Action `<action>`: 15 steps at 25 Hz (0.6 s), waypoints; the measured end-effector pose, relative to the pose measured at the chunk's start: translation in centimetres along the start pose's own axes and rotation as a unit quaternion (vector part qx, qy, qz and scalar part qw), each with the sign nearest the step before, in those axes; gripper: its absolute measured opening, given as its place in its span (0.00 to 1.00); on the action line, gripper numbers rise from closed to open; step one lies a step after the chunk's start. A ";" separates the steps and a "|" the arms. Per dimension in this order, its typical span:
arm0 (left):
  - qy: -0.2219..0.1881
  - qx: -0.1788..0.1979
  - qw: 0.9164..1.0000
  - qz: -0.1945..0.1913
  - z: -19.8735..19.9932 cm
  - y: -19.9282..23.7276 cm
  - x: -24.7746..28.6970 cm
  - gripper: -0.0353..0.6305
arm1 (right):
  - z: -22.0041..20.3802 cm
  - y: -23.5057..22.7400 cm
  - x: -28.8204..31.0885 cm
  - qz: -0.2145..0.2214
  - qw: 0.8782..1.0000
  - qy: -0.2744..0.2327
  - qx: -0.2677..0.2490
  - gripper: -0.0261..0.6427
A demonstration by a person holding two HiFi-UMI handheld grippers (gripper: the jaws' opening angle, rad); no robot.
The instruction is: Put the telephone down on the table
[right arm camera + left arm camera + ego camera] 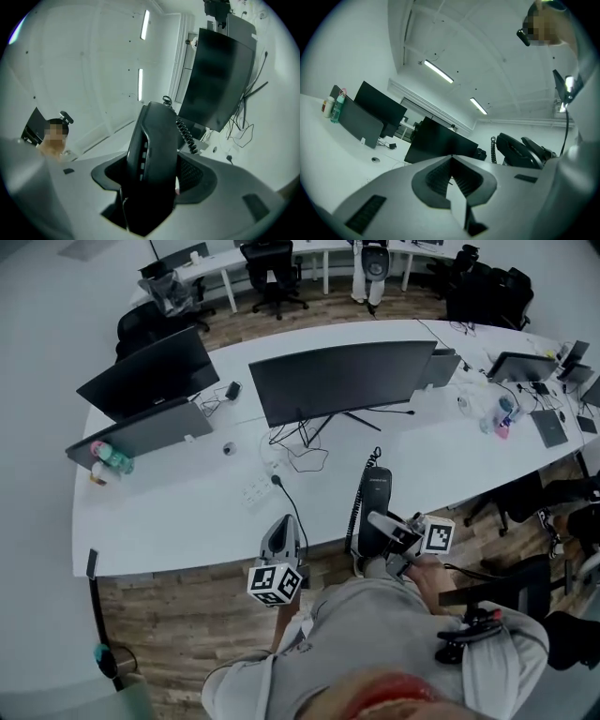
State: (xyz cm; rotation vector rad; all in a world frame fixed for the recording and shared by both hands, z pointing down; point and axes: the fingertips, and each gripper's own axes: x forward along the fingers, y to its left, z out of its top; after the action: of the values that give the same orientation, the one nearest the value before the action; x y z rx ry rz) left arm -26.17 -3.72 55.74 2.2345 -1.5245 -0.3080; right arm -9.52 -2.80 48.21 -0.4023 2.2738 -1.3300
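The right gripper (154, 180) pinched the telephone (157, 140); only the head view placed it at the table (187, 512) edge. The left gripper (451, 160) was pressed together.

Before you, a wide curved monitor (342, 381) stands centre, a second dark monitor (152, 371) to its left; bottles (109, 459) cluster at the far left, and black office chairs (273, 270) sit farther back.
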 end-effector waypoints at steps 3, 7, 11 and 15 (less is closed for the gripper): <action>0.000 0.013 1.000 0.023 0.9 0.6 1.3 0.07 | 1.3 -1.3 1.4 0.019 0.999 0.023 0.011 0.49; -0.001 0.041 0.998 0.051 3.1 0.8 4.5 0.07 | 5.0 -3.7 2.5 0.035 0.999 0.037 0.007 0.49; -0.014 0.050 0.996 0.073 5.0 -0.2 8.4 0.07 | 8.9 -5.9 3.6 0.054 0.997 0.051 0.022 0.49; -0.022 0.045 0.996 0.075 5.7 -2.5 13.2 0.07 | 12.1 -7.7 3.6 0.062 0.995 0.065 0.045 0.49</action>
State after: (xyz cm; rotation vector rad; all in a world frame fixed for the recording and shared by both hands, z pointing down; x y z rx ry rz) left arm -21.47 -16.34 50.17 2.1779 -1.7518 -0.2479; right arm -5.98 -17.18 48.96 -0.1432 2.2917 -1.4258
